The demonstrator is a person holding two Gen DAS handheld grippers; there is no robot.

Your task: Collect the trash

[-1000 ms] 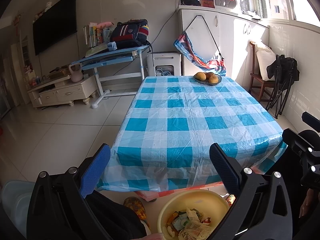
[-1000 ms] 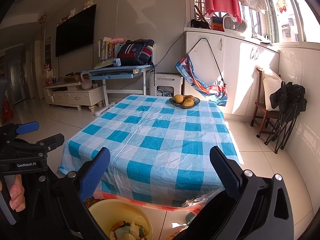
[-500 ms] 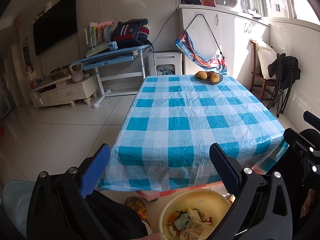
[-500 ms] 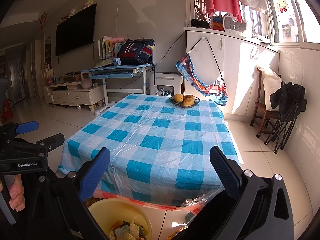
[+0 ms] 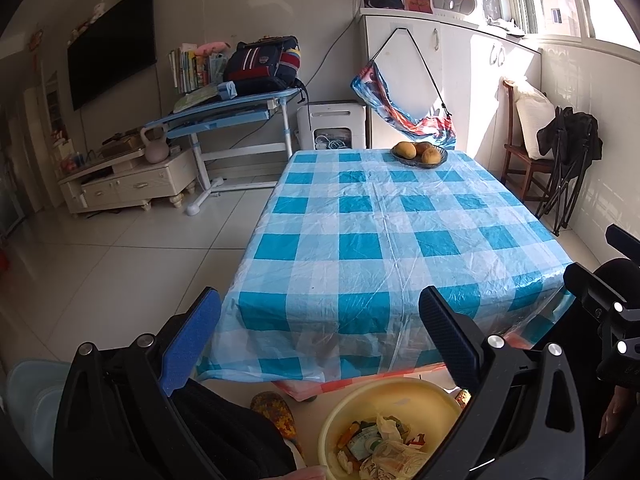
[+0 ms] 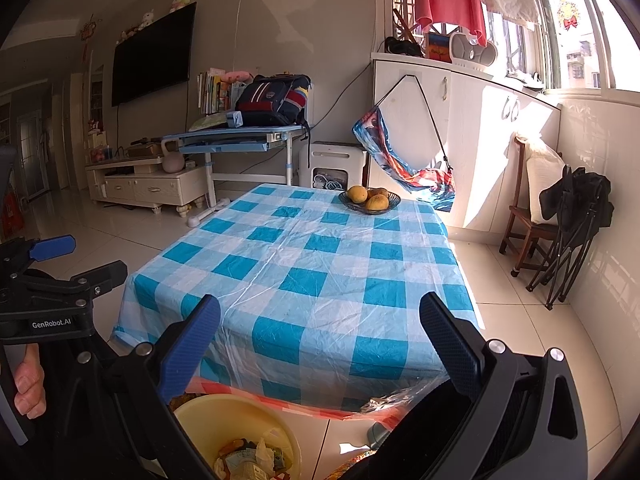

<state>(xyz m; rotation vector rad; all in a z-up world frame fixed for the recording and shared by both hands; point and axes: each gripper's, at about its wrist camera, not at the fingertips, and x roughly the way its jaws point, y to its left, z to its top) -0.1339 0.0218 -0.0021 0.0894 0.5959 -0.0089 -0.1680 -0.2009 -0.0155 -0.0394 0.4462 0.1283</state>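
A blue-and-white checked cloth [image 5: 384, 248] is covering the surface [image 6: 304, 280] and hanging over its near edge, with a clear plastic sheet lying wrinkled on top. At the far end of the surface a dark bowl of fruit [image 5: 419, 155] is sitting in the sunlight. Just below the near edge, on the floor, a yellow basin [image 5: 394, 424] is holding the trash [image 5: 380, 444]: crumpled wrappers, paper and scraps piled inside it.

The left gripper [image 5: 320, 344] is hovering above the basin with its jaws standing wide apart and gripping nothing. The right gripper [image 6: 320, 344] is hanging beside it, its jaws likewise spread wide and empty; the basin is showing between and below its fingers.

Around the surface, pale floor tiles [image 5: 120, 264] are reflecting window light. A television [image 6: 152, 54] is hanging on the left wall above a low cream cabinet [image 6: 148, 188]. A blue desk [image 5: 228, 110] is carrying books and a dark backpack [image 5: 262, 64]. A wooden chair [image 6: 528, 220] is standing by the tiled right wall, with a folded black chair [image 6: 572, 232] leaning next to it.
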